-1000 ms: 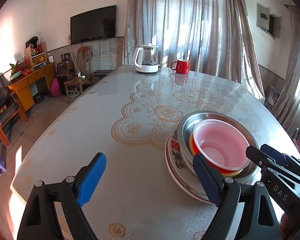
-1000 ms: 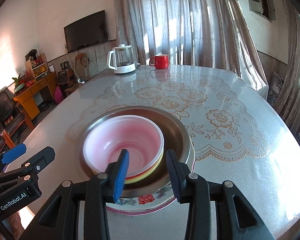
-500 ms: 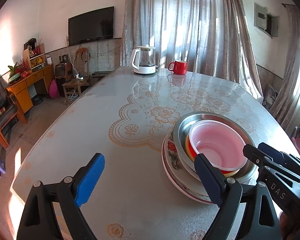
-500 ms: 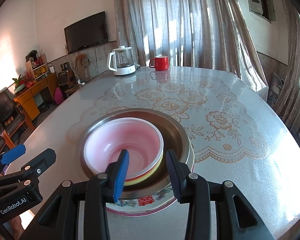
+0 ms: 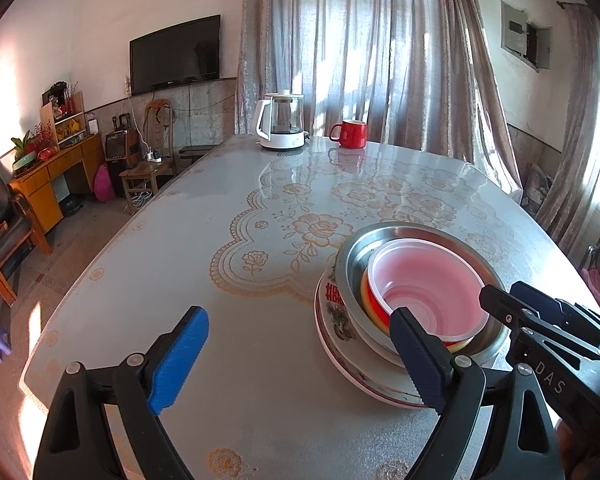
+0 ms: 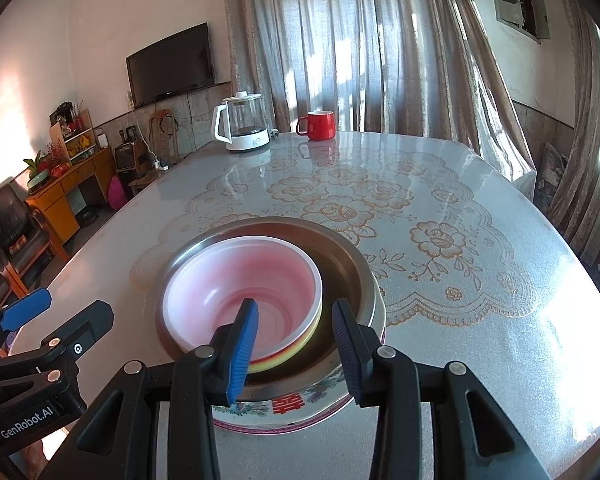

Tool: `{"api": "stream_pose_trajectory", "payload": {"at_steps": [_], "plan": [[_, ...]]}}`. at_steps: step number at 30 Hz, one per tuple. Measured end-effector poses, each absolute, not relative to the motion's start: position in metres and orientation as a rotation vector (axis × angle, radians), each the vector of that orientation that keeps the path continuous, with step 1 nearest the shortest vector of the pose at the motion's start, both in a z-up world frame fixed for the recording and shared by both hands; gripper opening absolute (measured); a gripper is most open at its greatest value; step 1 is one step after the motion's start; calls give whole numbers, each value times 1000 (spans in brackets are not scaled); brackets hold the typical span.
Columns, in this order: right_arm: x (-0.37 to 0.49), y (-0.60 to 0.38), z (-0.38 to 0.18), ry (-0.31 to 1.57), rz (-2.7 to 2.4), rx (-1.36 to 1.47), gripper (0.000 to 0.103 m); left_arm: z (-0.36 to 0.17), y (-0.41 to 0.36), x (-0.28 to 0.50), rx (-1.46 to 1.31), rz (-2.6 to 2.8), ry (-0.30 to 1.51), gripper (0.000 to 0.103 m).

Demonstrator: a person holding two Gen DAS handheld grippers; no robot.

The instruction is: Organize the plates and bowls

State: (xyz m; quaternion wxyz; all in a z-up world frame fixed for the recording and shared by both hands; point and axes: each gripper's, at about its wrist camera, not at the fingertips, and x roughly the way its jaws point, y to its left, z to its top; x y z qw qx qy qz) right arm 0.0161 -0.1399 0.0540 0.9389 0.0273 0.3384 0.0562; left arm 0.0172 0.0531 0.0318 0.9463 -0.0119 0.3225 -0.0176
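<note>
A stack stands at the table's near end. A flowered plate (image 6: pixel 296 404) lies at the bottom with a steel bowl (image 6: pixel 340 248) on it. Inside sit nested red and yellow bowls (image 6: pixel 292 354), and a translucent pink bowl (image 6: pixel 228 280) is on top. My right gripper (image 6: pixel 296 308) hovers over the stack's near rim, jaws partly apart; one finger is above the pink bowl, the other above the steel rim, and the pads press on nothing. My left gripper (image 5: pixel 296 320) is wide open just left of the stack (image 5: pixel 428 280), holding nothing, its right finger in front of the plate (image 5: pixel 332 320).
The long table (image 5: pixel 220 240) has a glossy flowered cover. A white kettle (image 5: pixel 281 120) and a red mug (image 5: pixel 350 134) stand at its far end by the curtains. Chairs, a cabinet and a wall television are off to the left.
</note>
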Motion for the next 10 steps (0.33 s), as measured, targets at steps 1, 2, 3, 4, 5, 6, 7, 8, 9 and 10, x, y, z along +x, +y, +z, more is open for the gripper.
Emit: {"api": "stream_pose_trajectory", "payload": {"at_steps": [1,2,3,4,5,6,7,8,9,10], "plan": [[16,-140,54,691,115,57,38,32,52,17,-22,-36,655,92],[16,-141,54,691,114,58,38,32,52,16,-16,-34,649,92],[15,-141,54,690,113,60,38,33,51,15,-7,-29,636,92],[15,-142,54,689,112,61,38,34,50,14,-1,-27,622,92],[15,-142,54,688,111,62,38,35,49,13,8,-28,608,92],[15,-143,53,688,110,63,38,35,49,12,15,-29,603,92],[15,-144,53,688,109,65,38,36,48,12,16,-29,602,92],[15,-145,53,688,108,67,38,36,49,13,11,-30,602,92],[15,-146,53,687,106,69,38,36,49,13,8,-34,604,92],[15,-147,54,684,103,70,38,36,49,14,10,-37,607,92]]}}
